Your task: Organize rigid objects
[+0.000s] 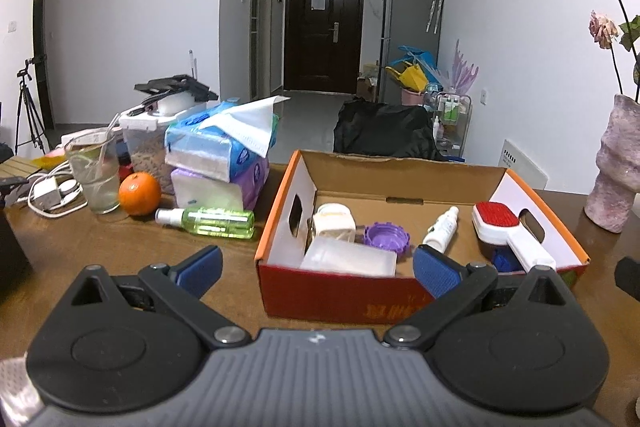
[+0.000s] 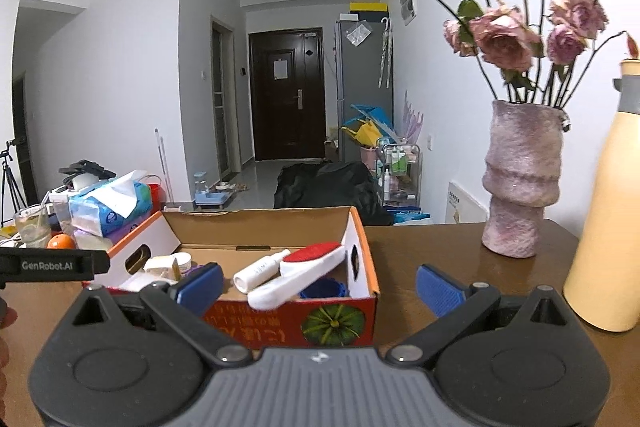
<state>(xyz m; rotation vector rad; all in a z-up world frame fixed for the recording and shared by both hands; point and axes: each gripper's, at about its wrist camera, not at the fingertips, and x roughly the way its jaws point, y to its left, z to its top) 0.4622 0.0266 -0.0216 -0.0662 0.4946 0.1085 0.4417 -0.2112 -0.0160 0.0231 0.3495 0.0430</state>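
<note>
Inside the cardboard box, a blue item lies mostly hidden under the lint brush; the yellow bottle is cropped at frame's edge.

R gripper jaws wide apart, facing cardboard box w/ lint brush.

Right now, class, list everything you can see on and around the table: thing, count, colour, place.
cardboard box: 1, orange-edged, table centre
lint brush: 1, white and red, in box, right
small bottle: 1, white, in box
purple lid: 1, in box
spray bottle: 1, green, lying left of box
orange: 1, beside glass
glass: 1, clear, table left
tissue packs: stacked, blue and purple
vase: 1, pink, right of box
flask: 1, cream, far right
left gripper: open
right gripper: open
</note>
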